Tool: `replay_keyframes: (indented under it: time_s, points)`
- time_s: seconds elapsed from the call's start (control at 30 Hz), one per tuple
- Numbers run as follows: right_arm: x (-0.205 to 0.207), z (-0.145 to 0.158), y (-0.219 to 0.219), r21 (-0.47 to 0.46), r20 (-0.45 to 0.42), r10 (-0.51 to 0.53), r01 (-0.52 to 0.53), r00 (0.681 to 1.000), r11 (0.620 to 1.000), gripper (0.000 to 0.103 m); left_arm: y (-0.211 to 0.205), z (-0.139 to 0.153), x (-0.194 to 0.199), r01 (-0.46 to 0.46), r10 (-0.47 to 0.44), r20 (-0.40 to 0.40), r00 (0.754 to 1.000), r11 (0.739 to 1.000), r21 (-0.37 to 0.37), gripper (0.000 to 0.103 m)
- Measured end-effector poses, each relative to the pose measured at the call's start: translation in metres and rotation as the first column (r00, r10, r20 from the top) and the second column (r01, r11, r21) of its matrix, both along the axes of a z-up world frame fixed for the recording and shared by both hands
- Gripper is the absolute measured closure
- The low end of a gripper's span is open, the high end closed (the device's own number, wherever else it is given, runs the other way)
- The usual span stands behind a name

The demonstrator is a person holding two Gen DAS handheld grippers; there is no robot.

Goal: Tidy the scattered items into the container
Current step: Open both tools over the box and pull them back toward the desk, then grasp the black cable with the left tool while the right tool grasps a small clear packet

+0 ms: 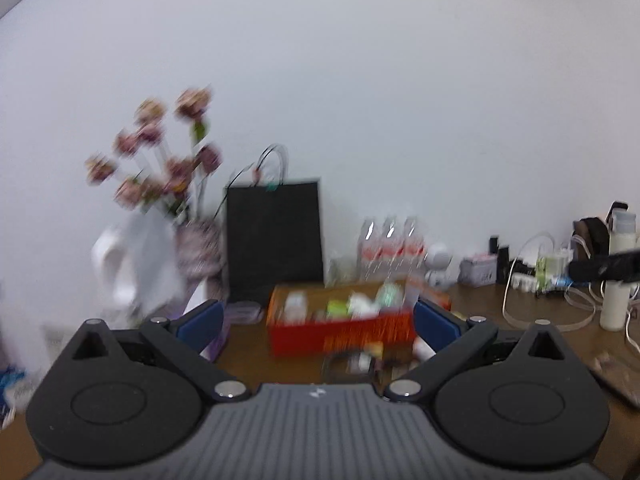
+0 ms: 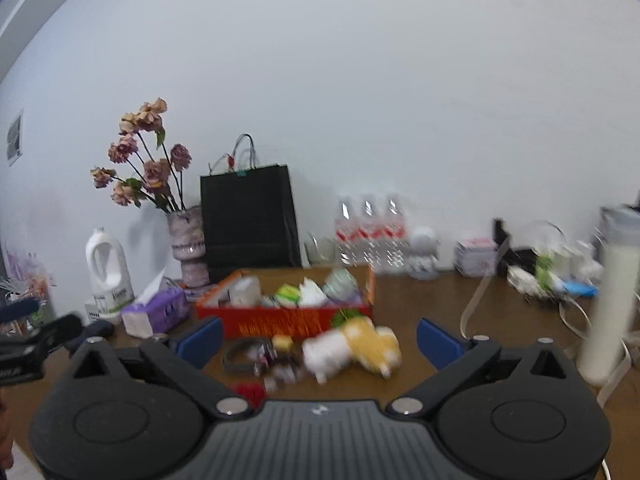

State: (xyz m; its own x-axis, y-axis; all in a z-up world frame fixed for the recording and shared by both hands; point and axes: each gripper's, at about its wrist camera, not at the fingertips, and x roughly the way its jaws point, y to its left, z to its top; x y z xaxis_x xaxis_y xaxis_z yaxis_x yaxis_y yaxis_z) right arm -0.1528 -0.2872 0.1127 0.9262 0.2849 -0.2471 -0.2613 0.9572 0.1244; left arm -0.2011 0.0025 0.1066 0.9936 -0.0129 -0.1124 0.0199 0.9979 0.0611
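An orange-red cardboard box (image 2: 288, 322) holding several small packets stands on the brown table (image 2: 424, 312). Just in front of it lie a white and yellow plush toy (image 2: 352, 350), a dark coiled cable (image 2: 240, 356) and a few small blurred items. My right gripper (image 2: 319, 340) is open, short of the toy, nothing between its blue pads (image 2: 202, 338). In the left wrist view the box (image 1: 340, 330) sits straight ahead. My left gripper (image 1: 318, 322) is open and empty before it. The right gripper (image 1: 608, 268) shows at the right edge there, and the left gripper (image 2: 36, 344) at the left edge of the right wrist view.
Along the wall stand a black paper bag (image 2: 248, 220), a vase of dried flowers (image 2: 188, 248), a white jug (image 2: 106, 268) and three water bottles (image 2: 370, 232). A purple tissue pack (image 2: 156, 312) lies left of the box. A tall white bottle (image 2: 612, 300) and cables crowd the right.
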Motion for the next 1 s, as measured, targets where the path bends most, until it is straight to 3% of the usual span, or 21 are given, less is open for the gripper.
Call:
replay_keyframes:
  time_s: [0.17,0.3,0.43,0.6,0.67,0.77,0.87,0.9,1.0]
  points:
    - [-0.010,-0.016,0.000,-0.022,-0.042,0.026,-0.027,0.999,0.999,0.000,0.026,-0.015,-0.021,-0.057,0.054,-0.077,0.996,0.997,-0.047,0.000]
    - [-0.007,-0.019,0.010,-0.017,-0.032,0.026,-0.026,0.999,1.000,0.000,0.040,-0.010,-0.007,-0.102,0.094,-0.086,0.992,0.991,-0.090,0.000]
    - [-0.001,-0.032,0.020,-0.047,-0.050,0.048,-0.050,0.998,0.998,0.002,0.038,-0.025,0.017,-0.097,0.083,-0.146,0.986,0.991,-0.095,0.000]
    - [0.014,-0.045,0.035,-0.146,-0.021,0.107,-0.109,0.994,0.983,0.008,0.018,-0.038,0.075,0.033,-0.056,-0.184,0.981,0.991,-0.127,0.003]
    - [0.028,-0.050,0.040,-0.162,-0.051,0.121,-0.127,0.991,0.978,0.013,0.006,-0.040,0.113,0.100,-0.125,-0.223,0.967,0.988,-0.120,0.014]
    - [0.054,-0.058,0.041,-0.135,-0.122,0.128,-0.144,0.984,0.980,0.026,-0.015,-0.046,0.176,0.200,-0.219,-0.308,0.926,0.975,-0.093,0.028]
    - [0.083,-0.067,0.044,-0.120,-0.178,0.121,-0.143,0.977,0.982,0.037,-0.031,-0.057,0.231,0.228,-0.241,-0.383,0.892,0.970,-0.080,0.035]
    - [0.093,-0.069,0.044,-0.104,-0.194,0.125,-0.147,0.973,0.984,0.042,-0.034,-0.061,0.246,0.239,-0.249,-0.405,0.880,0.968,-0.075,0.042]
    - [0.125,-0.074,0.044,-0.035,-0.258,0.130,-0.144,0.957,0.989,0.055,-0.040,-0.074,0.282,0.263,-0.281,-0.473,0.835,0.959,-0.105,0.050]
